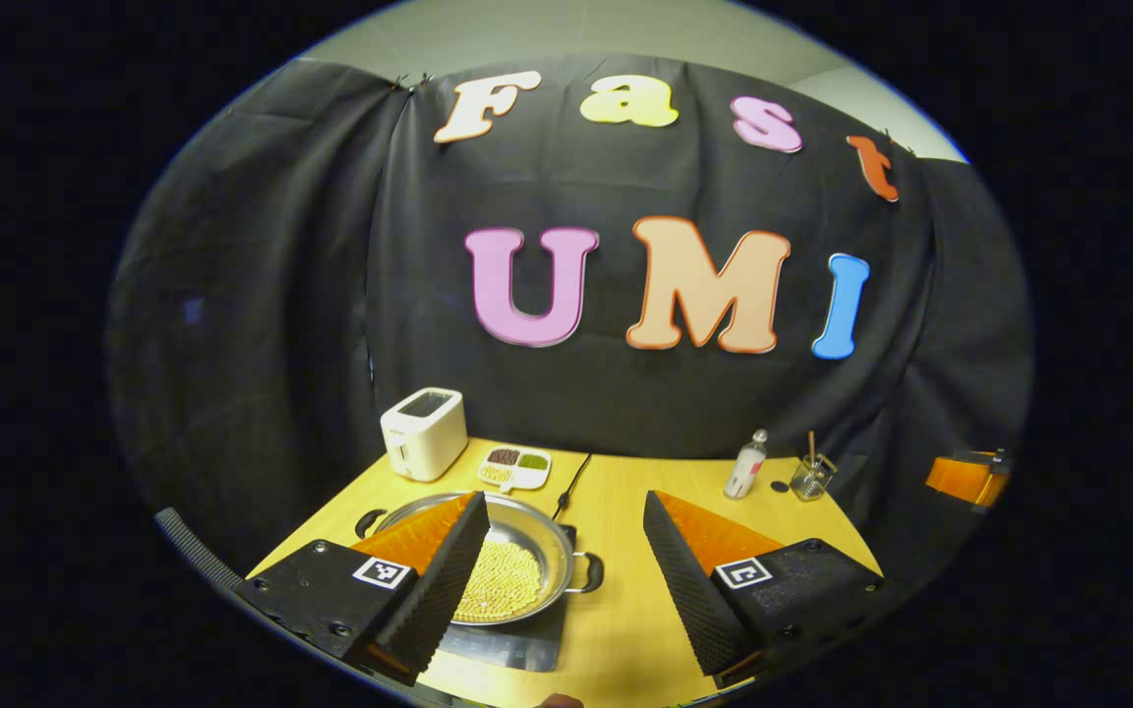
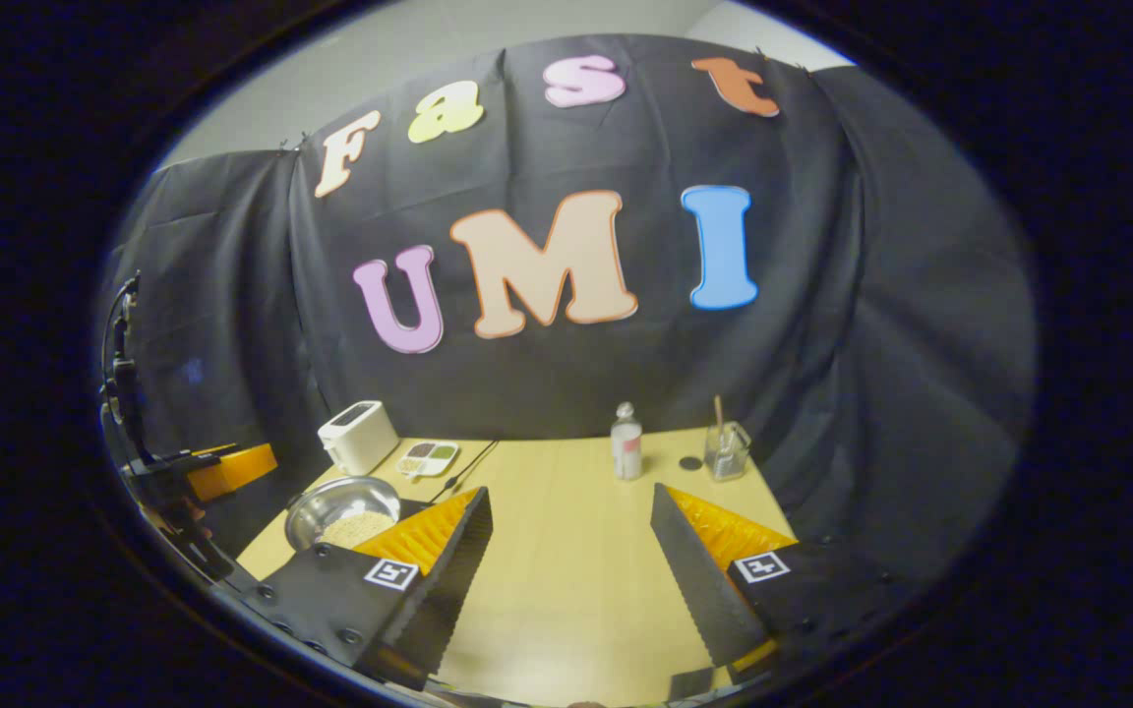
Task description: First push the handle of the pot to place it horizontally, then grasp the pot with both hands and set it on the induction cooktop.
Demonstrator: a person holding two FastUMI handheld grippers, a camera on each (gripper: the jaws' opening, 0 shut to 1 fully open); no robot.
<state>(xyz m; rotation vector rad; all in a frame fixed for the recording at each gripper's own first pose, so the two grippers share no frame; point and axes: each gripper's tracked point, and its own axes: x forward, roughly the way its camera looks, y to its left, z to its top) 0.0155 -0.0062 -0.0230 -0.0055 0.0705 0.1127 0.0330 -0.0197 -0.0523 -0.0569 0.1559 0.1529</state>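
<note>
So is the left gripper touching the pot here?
Apart. In the left gripper view the left gripper hangs above the table, jaws wide open, with the pot sitting on the cooktop farther off beyond one finger, nothing between the jaws.

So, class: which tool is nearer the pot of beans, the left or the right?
Left. The left tool hangs just above the pot, one finger overlapping its rim. The right tool hangs over bare table, with the pot off to its left.
</note>
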